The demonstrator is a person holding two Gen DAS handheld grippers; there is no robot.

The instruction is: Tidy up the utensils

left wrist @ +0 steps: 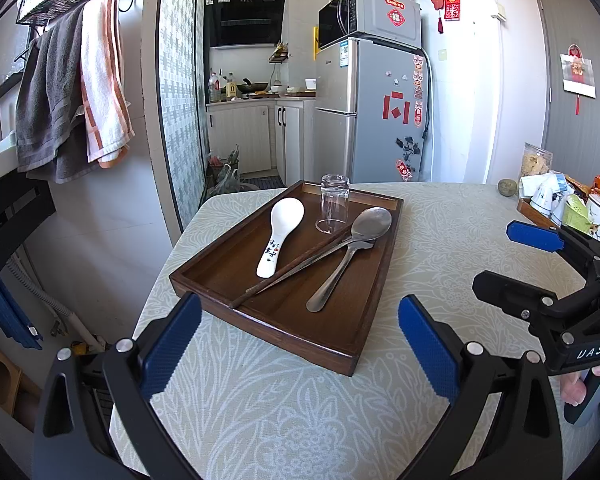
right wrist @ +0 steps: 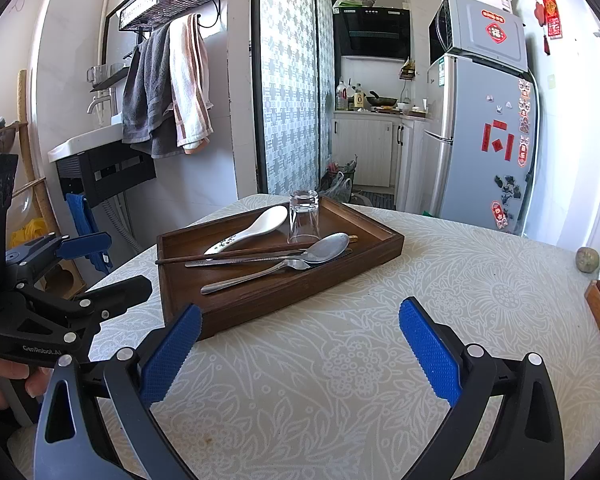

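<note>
Your left tongs and right tongs both gape empty short of the wooden tray. Inside it (beside the upturned glass) the metal spoon lies handle-first toward your left tongs, the nearer.

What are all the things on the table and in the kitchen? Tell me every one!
dark wooden tray: one, brown, on the table
white ceramic spoon: one, in the tray
clear upside-down glass: one, in the tray
steel spoons: two, silver, in the tray, overlapping
wooden chopsticks: dark brown, lying across the spoons
floral tablecloth: one, pale green
silver fridge: one, behind the table
microwave: one, on the fridge
towels: two, grey and orange-striped, hanging
left tool: blue pads, open
right tool: blue pads, open
</note>
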